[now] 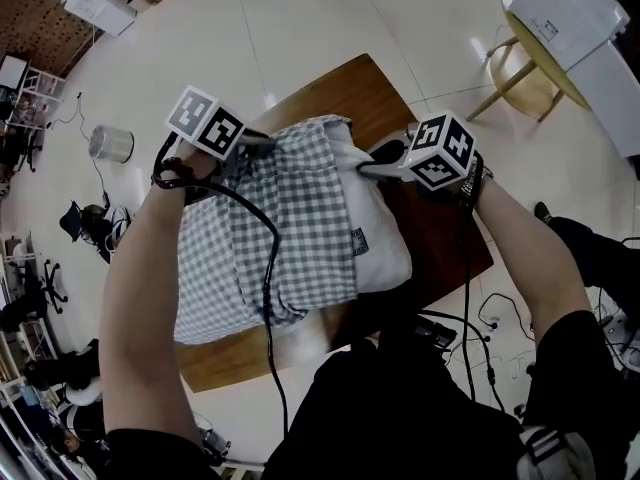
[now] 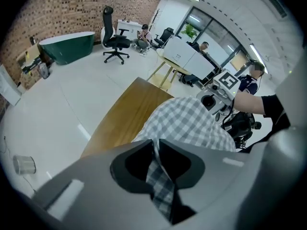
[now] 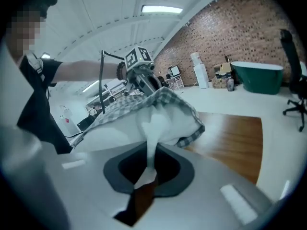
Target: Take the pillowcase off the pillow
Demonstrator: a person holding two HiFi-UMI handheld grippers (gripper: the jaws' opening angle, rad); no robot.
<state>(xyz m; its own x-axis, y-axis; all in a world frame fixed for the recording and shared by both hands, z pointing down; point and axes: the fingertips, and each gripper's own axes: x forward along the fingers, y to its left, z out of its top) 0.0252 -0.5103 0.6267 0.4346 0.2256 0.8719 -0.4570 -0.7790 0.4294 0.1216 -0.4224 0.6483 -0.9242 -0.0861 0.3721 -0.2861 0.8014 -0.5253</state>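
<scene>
Left gripper: jaws clamped on a fold of the checked pillowcase. Right gripper: jaws pinched on a tongue of the white pillow. I read both as firm grips. The pillow lies on the wooden table, still partly in the case. In the head view the case covers its left part and the right part pokes out bare. Both grippers are at the pillow's far end.

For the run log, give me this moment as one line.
left gripper: shut on pillowcase | right gripper: shut on pillow | pillowcase partly off
</scene>
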